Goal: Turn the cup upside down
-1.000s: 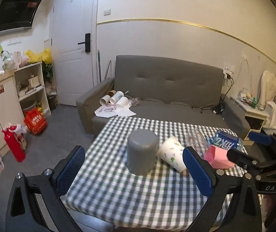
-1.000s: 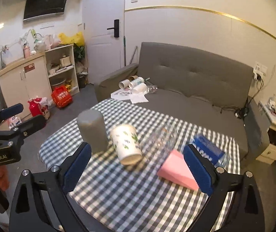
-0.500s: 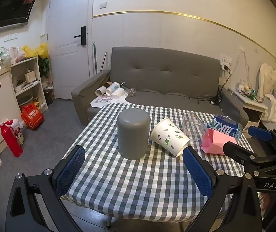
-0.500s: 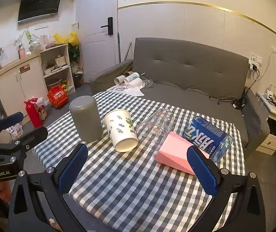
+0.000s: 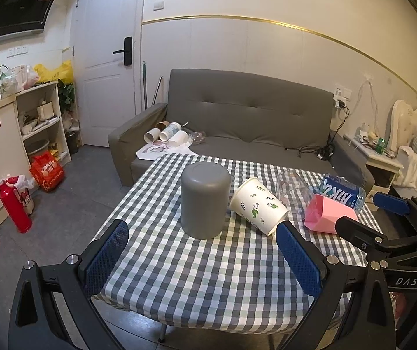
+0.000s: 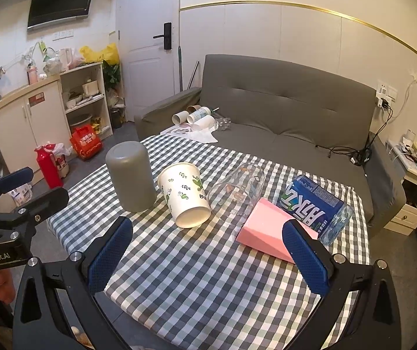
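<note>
Both wrist views have backed off a bit since half a second ago; nothing on the checked tablecloth (image 6: 208, 277) shifted. Left to right: left gripper (image 5: 202, 259) spread wide and empty, "GenRobot.AI" on its body in the right view; grey plastic cup (image 6: 131, 176) standing mouth-down; white paper cup with green leaf print (image 6: 185, 194) on its side; clear glass (image 6: 237, 192) lying; pink box (image 6: 269, 233); blue-labelled water bottle (image 6: 313, 204) with Chinese lettering; right gripper (image 6: 208, 259), marked "DAS", also wide apart, empty.
</note>
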{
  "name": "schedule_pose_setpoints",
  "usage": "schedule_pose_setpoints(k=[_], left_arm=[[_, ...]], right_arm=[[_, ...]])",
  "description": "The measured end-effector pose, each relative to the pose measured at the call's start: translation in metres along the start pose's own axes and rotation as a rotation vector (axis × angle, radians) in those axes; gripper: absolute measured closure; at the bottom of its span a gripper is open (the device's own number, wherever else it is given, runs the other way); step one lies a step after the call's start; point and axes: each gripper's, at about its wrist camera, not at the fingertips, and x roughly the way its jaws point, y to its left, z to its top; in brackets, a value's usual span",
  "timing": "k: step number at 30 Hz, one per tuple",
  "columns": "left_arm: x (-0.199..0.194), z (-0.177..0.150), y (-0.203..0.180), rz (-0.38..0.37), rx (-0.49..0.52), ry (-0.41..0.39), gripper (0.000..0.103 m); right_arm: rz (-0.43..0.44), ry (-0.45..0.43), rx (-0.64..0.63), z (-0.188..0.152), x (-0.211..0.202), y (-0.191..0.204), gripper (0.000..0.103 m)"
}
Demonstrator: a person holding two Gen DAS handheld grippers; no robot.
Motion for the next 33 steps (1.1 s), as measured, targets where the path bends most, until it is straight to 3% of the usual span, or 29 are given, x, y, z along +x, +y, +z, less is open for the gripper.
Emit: schedule_pose_setpoints(k=[33], left_arm=[[-0.0007, 0.0, -0.0007, 0.011, -0.002, 0.005, 0.0]], right_arm=[[-0.009, -0.007, 0.005, -0.0025, -0.0027, -0.0033, 0.0]])
